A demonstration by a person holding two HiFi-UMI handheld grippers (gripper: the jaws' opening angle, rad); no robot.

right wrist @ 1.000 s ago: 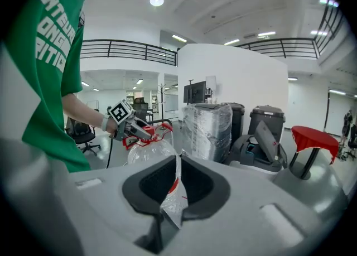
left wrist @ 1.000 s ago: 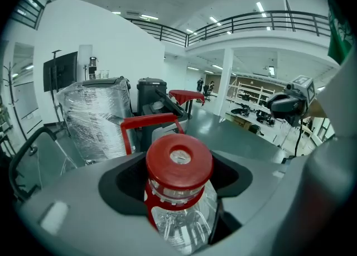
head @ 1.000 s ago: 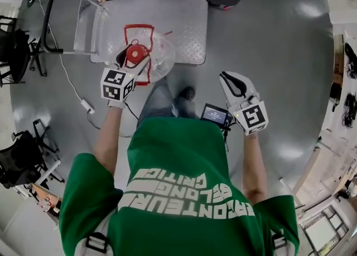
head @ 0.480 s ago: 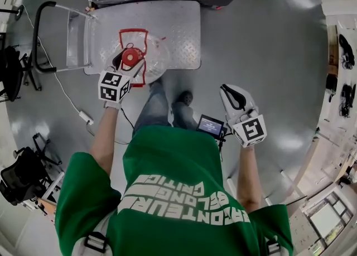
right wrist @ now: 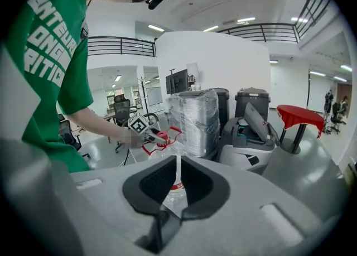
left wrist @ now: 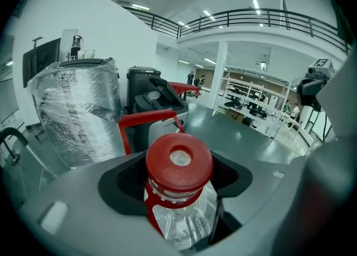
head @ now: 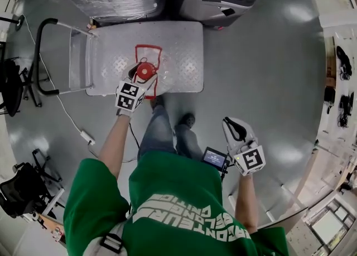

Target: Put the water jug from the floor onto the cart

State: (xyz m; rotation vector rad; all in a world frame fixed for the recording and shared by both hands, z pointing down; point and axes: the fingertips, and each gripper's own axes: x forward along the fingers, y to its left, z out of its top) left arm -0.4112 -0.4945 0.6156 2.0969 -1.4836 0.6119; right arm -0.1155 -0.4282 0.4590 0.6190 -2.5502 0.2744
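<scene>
Left arm (head: 114,143) stretched forward, left claw (head: 143,76) clamped on the water jug (left wrist: 179,165) neck; right claw (head: 228,124) closed, empty, beside hip.

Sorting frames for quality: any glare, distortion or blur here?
Head view: heavy fisheye curving, ceiling lights glaring off the floor. Left gripper view: water jug sharp, dark vignetted corners. Right gripper view: same vignette, balcony railing bowed.
</scene>
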